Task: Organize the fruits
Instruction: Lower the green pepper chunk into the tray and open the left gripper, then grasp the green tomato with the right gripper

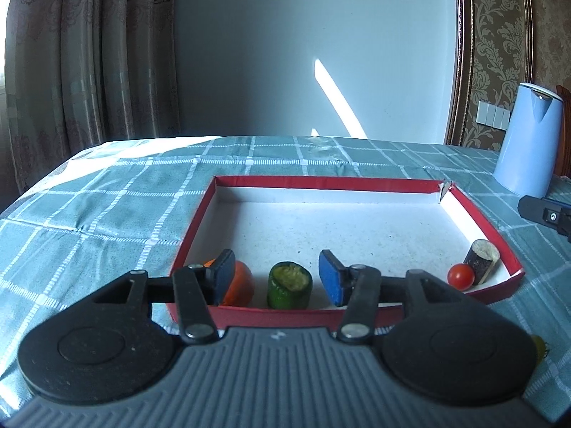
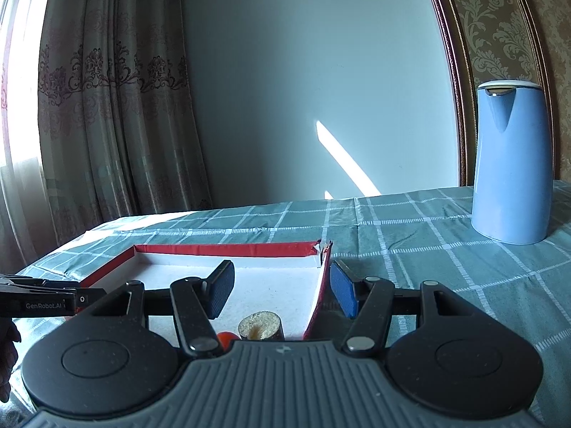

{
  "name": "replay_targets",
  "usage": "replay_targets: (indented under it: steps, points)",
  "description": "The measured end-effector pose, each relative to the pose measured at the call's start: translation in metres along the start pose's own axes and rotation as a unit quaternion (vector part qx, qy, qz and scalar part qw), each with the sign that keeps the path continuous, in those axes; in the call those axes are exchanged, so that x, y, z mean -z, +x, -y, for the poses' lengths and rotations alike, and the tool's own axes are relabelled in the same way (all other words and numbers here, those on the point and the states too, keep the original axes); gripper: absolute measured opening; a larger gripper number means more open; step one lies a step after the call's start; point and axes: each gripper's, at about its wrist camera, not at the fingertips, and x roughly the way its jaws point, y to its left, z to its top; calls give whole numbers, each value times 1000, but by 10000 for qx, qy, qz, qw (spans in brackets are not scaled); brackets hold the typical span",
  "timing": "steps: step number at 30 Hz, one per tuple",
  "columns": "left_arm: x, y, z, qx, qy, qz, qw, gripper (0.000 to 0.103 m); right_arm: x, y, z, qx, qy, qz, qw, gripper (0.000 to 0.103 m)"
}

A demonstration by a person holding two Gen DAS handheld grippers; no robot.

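Red tray (image 1: 474, 210) with four fruit pieces

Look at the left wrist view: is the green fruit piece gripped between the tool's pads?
No. The green fruit piece stands upright in the red tray, apart from both pads of the left tool.

Green piece (image 1: 289, 285) between parted pads (image 1: 224, 275)

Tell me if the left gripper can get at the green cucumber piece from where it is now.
Probably yes: the left gripper is open, and the green cucumber piece stands upright between its fingers, untouched, just inside the red tray.
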Motion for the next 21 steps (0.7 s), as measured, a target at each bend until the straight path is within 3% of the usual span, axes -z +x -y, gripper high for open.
replay_targets:
  steps: [1,3,5,8,10,13,17,21]
  points:
    - [2,-9,-3,-42,-31,79,10000,60,0,-1,0,-19,2,13,10000,59]
    - [6,-27,-11,-197,-88,280,9994,84,0,-2,0,-41,5,38,10000,59]
    - [12,-46,-23,-395,-205,457,9980,91,0,-4,0,-88,19,50,9999,59]
    - [22,-65,-44,-562,-499,408,9963,99,2,-9,0,-264,15,-7,9996,63]
    - [32,-71,-58,-698,-615,360,9950,101,5,-15,-1,-315,54,-20,9995,70]
    - [44,-70,-75,-1019,-685,179,9923,101,14,-26,-4,-488,22,-191,9986,72]
    - [51,-62,-96,-1018,-1155,-119,9880,102,29,-40,-9,-440,-231,-415,9979,72]
    - [53,-56,-102,-1047,-1325,-309,9851,103,39,-54,-15,-376,-502,-622,9961,72]
